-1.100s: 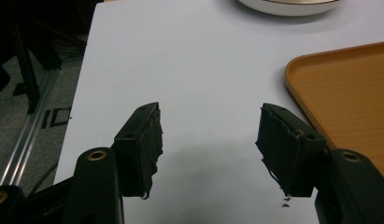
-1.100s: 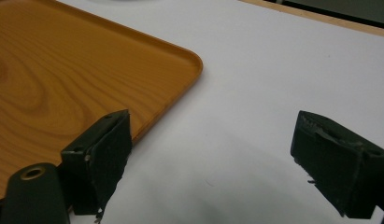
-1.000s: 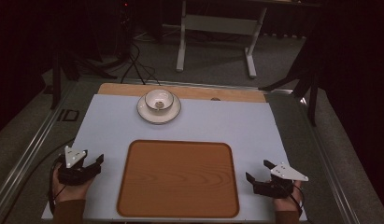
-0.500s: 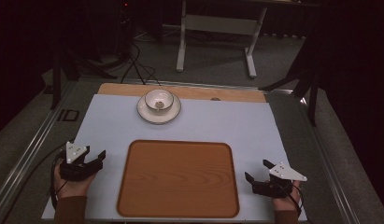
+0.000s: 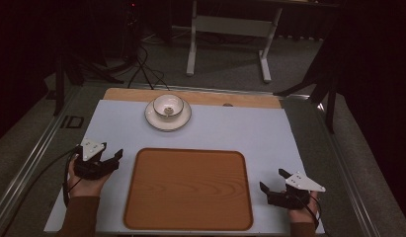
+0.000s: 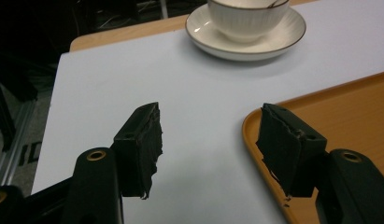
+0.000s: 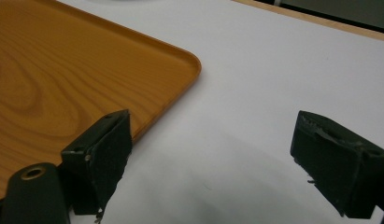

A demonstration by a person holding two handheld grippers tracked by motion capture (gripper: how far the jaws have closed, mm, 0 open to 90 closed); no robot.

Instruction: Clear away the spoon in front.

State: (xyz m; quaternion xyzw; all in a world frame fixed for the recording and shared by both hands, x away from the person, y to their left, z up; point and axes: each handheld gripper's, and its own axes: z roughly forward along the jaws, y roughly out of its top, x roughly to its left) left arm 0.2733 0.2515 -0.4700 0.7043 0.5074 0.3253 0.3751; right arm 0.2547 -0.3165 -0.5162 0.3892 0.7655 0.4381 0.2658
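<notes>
Tray (image 5: 188, 189) between tools; left tool (image 5: 113, 160), right tool (image 5: 272, 180) both wide open, empty, seemingly just above mat.

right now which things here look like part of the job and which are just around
Likely part of the job:
cup on its saucer
wooden tray
left gripper and right gripper, jaws open

Just around:
white frame on the floor
floor cables

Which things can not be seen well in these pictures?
- Inside of the cup: high view, a small dark thing, too small to identify.
- Cup top: left gripper view, cut by the upper edge.
- Tray: right gripper view, cut by the left edge.
- Room behind the table: too dark.
</notes>
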